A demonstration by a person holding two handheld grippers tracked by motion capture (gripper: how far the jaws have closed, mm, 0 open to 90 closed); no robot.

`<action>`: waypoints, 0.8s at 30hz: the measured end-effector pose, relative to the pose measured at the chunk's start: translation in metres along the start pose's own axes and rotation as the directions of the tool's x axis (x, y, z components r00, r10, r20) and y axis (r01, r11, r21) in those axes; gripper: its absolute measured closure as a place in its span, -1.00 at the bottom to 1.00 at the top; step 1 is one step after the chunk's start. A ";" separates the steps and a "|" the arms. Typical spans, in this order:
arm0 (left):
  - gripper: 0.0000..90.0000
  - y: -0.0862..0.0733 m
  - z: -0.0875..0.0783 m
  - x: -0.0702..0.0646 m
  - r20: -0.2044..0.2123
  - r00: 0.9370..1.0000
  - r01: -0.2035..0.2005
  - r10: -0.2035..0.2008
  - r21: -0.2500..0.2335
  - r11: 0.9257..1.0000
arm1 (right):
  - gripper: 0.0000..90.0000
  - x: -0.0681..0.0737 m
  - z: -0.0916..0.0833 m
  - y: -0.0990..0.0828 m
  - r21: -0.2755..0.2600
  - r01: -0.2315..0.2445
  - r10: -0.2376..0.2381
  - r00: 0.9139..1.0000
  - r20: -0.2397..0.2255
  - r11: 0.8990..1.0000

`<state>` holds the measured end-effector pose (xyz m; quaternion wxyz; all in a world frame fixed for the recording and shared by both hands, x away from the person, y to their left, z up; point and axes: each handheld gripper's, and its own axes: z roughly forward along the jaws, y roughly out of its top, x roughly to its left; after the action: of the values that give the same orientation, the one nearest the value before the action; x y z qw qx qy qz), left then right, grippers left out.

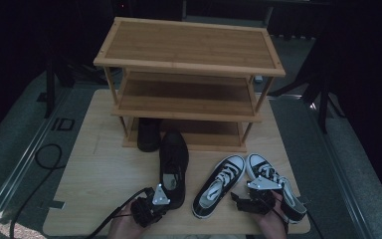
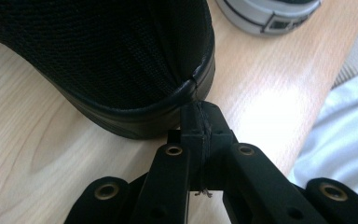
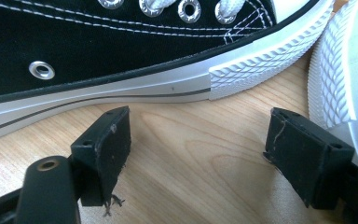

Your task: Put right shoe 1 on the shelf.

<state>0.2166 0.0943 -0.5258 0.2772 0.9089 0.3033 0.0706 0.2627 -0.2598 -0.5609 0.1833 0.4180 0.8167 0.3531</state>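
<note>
Apparently my left gripper (image 2: pixel 199 122) was clenched at the black shoe's (image 2: pixel 121 56) heel, lower centre; my right gripper (image 3: pixel 196 140) gaped before the sneaker (image 3: pixel 121 60); lifting shelfward seemed next.

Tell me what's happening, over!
Left gripper shut at black shoe's heel. Right gripper open beside black-and-white sneakers. Nothing between shoes and rack.

Left tool (image 1: pixel 151 205): at the near edge of the tabletop, held in the person's left hand (image 1: pixel 124 224), which enters from the near side. Jaws pressed together, pads meeting face to face, nothing visible between them. Right tool (image 1: pixel 256 196): near right, held in the right hand (image 1: pixel 271 223). Jaws stand wide apart with bare tabletop between the pads (image 3: pixel 105 149), low over the surface.
</note>
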 end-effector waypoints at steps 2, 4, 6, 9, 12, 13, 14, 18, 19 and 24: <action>0.99 0.002 0.002 0.001 0.003 1.000 0.007 -0.007 -0.006 1.000 | -0.51 0.000 0.000 0.000 0.000 0.000 0.000 1.000 0.000 1.000; 0.99 0.005 0.004 0.002 0.004 1.000 0.010 -0.010 -0.011 1.000 | -0.51 0.000 0.000 0.000 0.000 0.000 0.000 1.000 0.000 1.000; 0.99 0.007 0.006 0.003 0.003 1.000 0.017 -0.017 -0.012 1.000 | -0.51 0.000 0.000 0.000 0.000 0.000 0.000 1.000 0.000 1.000; 1.00 0.012 0.009 0.005 -0.004 1.000 0.023 -0.024 -0.016 1.000 | -0.51 0.000 0.000 0.000 0.000 0.000 0.000 1.000 0.000 1.000; 1.00 0.017 0.013 0.007 -0.006 0.999 0.033 -0.033 -0.017 0.999 | -0.51 0.000 0.000 0.000 0.000 0.000 0.000 1.000 0.000 1.000; 0.99 0.018 0.013 0.008 -0.008 0.999 0.036 -0.036 -0.021 0.999 | -0.51 0.000 0.000 0.000 0.000 0.000 0.000 1.000 0.000 1.000; 0.99 0.019 0.014 0.009 -0.013 0.999 0.037 -0.037 -0.021 0.999 | -0.51 0.000 0.000 0.000 0.000 0.000 0.000 1.000 0.000 1.000; 0.99 0.025 0.018 0.013 -0.017 0.999 0.043 -0.043 -0.024 0.999 | -0.51 0.000 0.000 0.000 0.001 0.000 0.000 1.000 0.000 1.000; 0.99 0.026 0.019 0.014 -0.021 0.999 0.044 -0.045 -0.025 0.999 | -0.51 0.000 0.000 0.000 0.001 0.000 0.000 1.000 -0.001 1.000; 0.99 0.033 0.021 0.021 -0.029 0.998 0.060 -0.061 -0.034 0.998 | -0.51 0.000 0.000 0.000 0.001 0.001 -0.001 1.000 -0.001 1.000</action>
<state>0.2562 0.0754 -0.5262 0.2899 0.8935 0.3334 0.0809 0.2626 -0.2597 -0.5608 0.1827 0.4176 0.8172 0.3528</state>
